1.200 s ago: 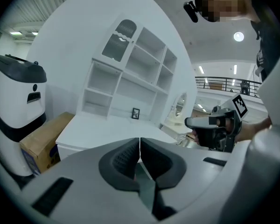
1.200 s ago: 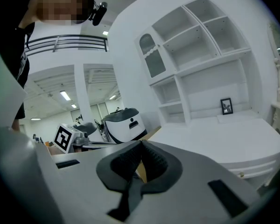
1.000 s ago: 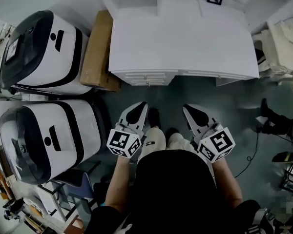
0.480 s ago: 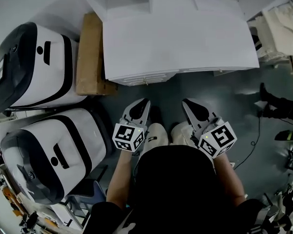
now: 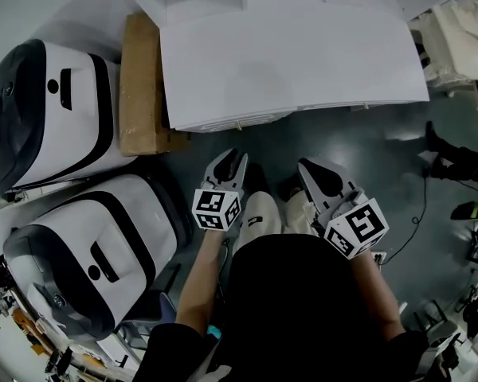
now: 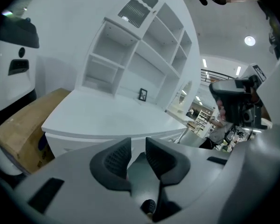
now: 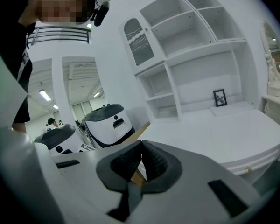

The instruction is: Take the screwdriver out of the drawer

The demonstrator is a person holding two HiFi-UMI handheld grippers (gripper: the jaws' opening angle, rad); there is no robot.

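We see no screwdriver; we judge it lies inside the shut white drawers (image 5: 223, 123) under the white desk's (image 5: 295, 62) front edge, upper centre. Below, the left gripper (image 5: 228, 164) has just been opening its jaws to a narrow, empty gap, likely readying for a pull; the right gripper (image 5: 312, 173) is pinched closed on nothing.

The person wears a black top (image 5: 295, 309) with short sleeves, and just ahead of the top show two pale cream rounded shapes (image 5: 255, 220), knees or shoes, I cannot tell which. On either side of the top, the left gripper (image 5: 228, 161) and the right gripper (image 5: 311, 170) have smooth white shells tapering forward, each with a white cube (image 5: 217, 208) printed with black square markers. Their fingers (image 6: 115, 160) are dark grey and ribbed, and the left gripper's have just been opening, with nothing between them.
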